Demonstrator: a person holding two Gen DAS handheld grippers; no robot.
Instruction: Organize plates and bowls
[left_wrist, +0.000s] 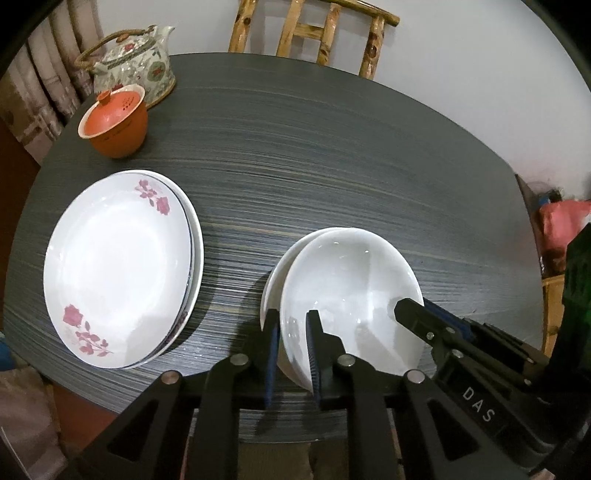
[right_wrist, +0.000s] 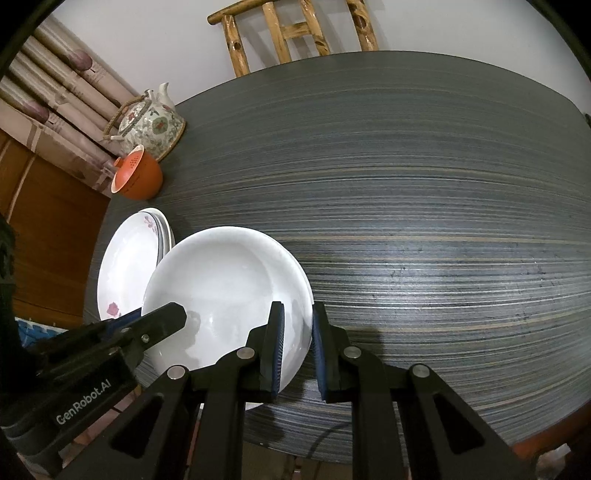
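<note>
A plain white bowl (left_wrist: 351, 288) sits tilted in a second white bowl (left_wrist: 280, 266) near the table's front edge. My left gripper (left_wrist: 293, 325) is shut on the upper bowl's near-left rim. My right gripper (right_wrist: 298, 317) is shut on the same bowl (right_wrist: 225, 284) at its right rim, and shows in the left wrist view (left_wrist: 417, 314). The left gripper shows in the right wrist view (right_wrist: 162, 317). A stack of white plates with pink roses (left_wrist: 118, 269) lies to the left; it also shows in the right wrist view (right_wrist: 129, 266).
An orange lidded cup (left_wrist: 114, 122) and a flowered teapot (left_wrist: 136, 66) stand at the back left of the dark striped round table (left_wrist: 332, 155). A wooden chair (left_wrist: 314, 33) stands behind the table. The table's right half (right_wrist: 443, 221) carries nothing.
</note>
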